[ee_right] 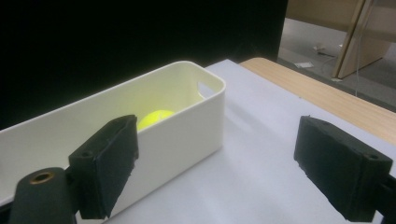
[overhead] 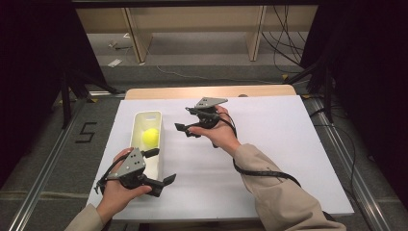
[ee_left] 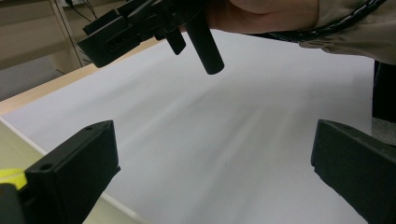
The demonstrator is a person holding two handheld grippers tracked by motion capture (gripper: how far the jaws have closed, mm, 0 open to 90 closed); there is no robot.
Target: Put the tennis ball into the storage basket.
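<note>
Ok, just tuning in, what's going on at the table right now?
A person holds a gripper in each hand over a white sheet. A yellow ball lies inside the white bin. The right gripper hovers just beside the bin, jaws open and empty, pointing toward it. The left gripper sits at the bin's near end, also open, holding nothing.

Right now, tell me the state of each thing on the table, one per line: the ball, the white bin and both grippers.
Yellow ball: resting inside the bin, not held.
White bin: upright on the white table cover, open-topped, holding just the ball.
Left gripper: open, nothing between its jaws, by the bin's near end.
Right gripper: open, nothing between its jaws, pointing toward the bin.
</note>
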